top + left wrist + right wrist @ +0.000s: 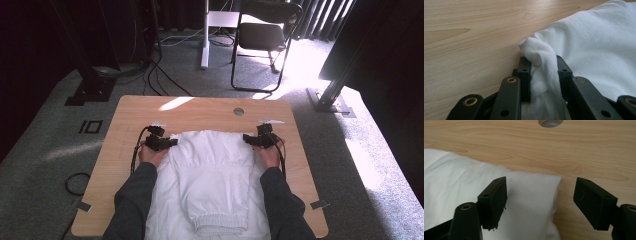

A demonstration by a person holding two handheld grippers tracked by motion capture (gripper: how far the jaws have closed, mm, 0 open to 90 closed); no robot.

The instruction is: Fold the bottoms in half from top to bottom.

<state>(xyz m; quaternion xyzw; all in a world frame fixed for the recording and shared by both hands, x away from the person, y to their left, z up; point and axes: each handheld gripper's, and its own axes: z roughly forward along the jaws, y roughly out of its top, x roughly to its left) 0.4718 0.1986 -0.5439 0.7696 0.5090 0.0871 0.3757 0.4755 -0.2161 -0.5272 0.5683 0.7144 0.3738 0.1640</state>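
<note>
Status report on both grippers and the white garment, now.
Left gripper shut on white garment's corner. Right gripper open over the opposite corner, nothing pinched. Wooden table around it bare.

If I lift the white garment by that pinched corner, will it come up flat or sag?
Likely sag: the garment bunches softly in the left gripper, so it looks floppy. It looks light, and may drag across the table. The right gripper stands open over the other corner, leaving it unsupported.

Left tongs (543, 75) pinching the white garment (212, 170) at its left corner; right tongs (540, 205) gaping over its right corner.
</note>
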